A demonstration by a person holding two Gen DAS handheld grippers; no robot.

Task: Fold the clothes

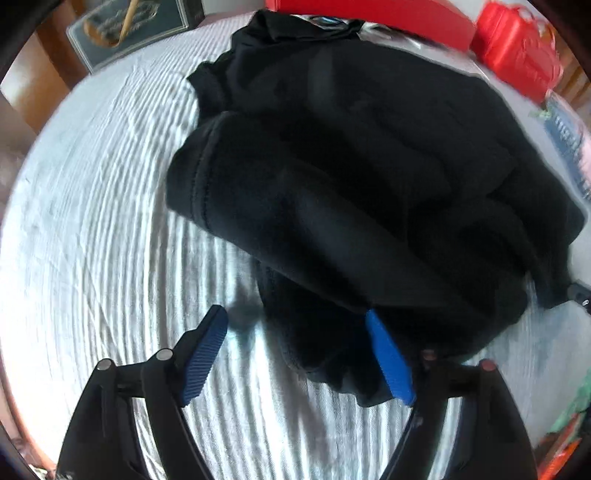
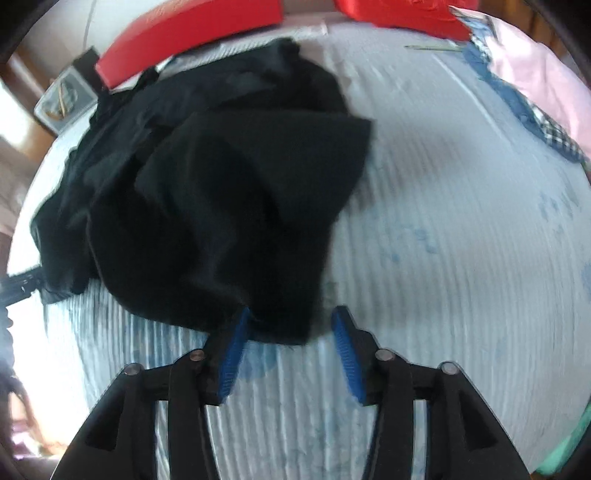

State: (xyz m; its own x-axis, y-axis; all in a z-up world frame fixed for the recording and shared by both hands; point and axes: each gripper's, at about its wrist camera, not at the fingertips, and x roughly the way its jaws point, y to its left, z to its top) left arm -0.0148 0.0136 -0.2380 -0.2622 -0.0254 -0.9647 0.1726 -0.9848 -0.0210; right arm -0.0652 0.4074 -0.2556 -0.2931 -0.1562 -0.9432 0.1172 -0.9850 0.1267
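Black clothing [image 1: 351, 177] lies in a crumpled heap on a bed covered by a white ribbed bedspread [image 1: 92, 221]. The garment sits toward the far edge of the bed and reaches down to the middle of it; its folds overlap and I cannot tell which part is a sleeve or a leg.

The left gripper [image 1: 299, 332] hangs low over the near end of the heap. Its two fingers with blue pads [image 1: 205, 354] stand wide apart. The right-side pad touches the lowest fold of the cloth, or lies just under it, and the other pad is over bare bedspread. Nothing is clamped between them.

In the right wrist view, the right gripper [image 2: 290, 325] is at the near edge of the same garment [image 2: 221, 206]. Its fingers are also apart, and a hanging corner of the black cloth sits between the blue pads [image 2: 347, 358]. The left-side pad touches the cloth; the other pad is clear of it, so the cloth is not pinched.

Along the far edge of the bed lies a flat red box [image 2: 184, 33], and a red container [image 1: 517, 48] stands near the far right corner. At the right edge of the bed is a pile of pink and blue checked clothes [image 2: 535, 92]. A framed picture [image 1: 129, 29] rests at the far left corner. Both views are blurred.
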